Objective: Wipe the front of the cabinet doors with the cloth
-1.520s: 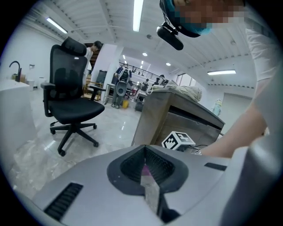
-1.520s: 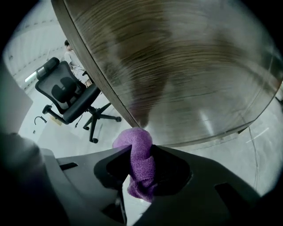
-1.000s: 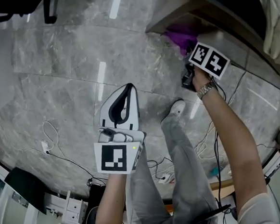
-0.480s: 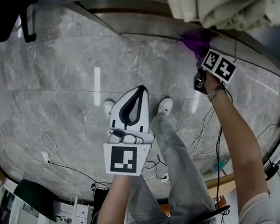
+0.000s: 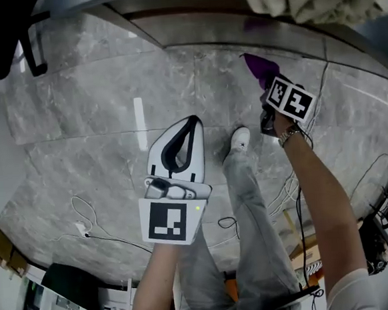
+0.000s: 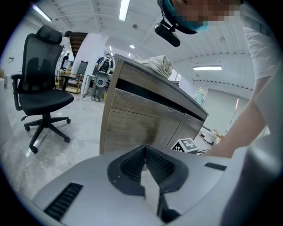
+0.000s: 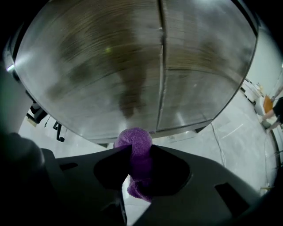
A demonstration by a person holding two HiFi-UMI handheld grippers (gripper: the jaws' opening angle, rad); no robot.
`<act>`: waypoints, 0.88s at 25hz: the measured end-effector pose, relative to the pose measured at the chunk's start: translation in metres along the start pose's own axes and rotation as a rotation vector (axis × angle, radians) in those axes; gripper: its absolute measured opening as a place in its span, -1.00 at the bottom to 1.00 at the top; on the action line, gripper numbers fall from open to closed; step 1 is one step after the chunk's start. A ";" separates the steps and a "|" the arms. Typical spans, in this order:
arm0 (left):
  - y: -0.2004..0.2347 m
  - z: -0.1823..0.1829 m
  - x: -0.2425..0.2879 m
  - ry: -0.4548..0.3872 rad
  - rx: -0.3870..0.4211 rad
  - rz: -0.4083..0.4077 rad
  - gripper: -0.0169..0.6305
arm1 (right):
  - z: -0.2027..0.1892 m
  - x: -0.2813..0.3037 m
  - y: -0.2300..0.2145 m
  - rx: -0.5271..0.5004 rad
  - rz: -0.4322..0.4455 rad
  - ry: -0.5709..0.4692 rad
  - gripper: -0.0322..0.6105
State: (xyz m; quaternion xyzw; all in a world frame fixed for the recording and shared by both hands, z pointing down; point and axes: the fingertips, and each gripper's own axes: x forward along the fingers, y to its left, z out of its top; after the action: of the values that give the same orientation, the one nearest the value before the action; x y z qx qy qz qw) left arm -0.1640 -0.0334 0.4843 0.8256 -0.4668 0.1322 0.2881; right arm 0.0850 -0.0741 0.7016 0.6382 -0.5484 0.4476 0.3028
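Before two cabinet doors [image 7: 101,66], one purple cloth [image 7: 134,137] is pinched between the jaws of the right gripper [image 7: 135,152], near the doors' lower edge. On the left gripper [image 6: 144,150], both jaws are pressed together with nothing held.

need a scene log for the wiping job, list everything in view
cabinet doors: two, brown wood grain, straight ahead in right gripper view
cloth: one, purple, pinched in right gripper
fabric heap: one, beige, atop the cabinet
office chair: one, black, left of cabinet
cables: several, white and black, on grey floor
shoe: one, white, on floor
left gripper: white, shut, empty
right gripper: dark, shut on cloth
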 end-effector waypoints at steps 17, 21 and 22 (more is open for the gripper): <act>0.185 -0.027 -0.113 -0.051 -0.084 0.190 -0.93 | -0.048 0.064 0.271 -0.143 0.182 0.027 -0.53; 0.199 -0.061 -0.133 -0.031 -0.108 0.252 -0.93 | -0.051 0.083 0.279 -0.124 0.185 0.024 -0.53; 0.202 -0.068 -0.137 -0.029 -0.114 0.274 -0.93 | -0.050 0.088 0.279 -0.120 0.183 0.019 -0.53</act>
State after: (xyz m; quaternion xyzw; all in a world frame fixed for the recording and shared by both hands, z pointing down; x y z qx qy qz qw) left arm -0.4045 0.0221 0.5436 0.7380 -0.5861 0.1318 0.3072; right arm -0.1978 -0.1282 0.7723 0.5617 -0.6274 0.4458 0.3035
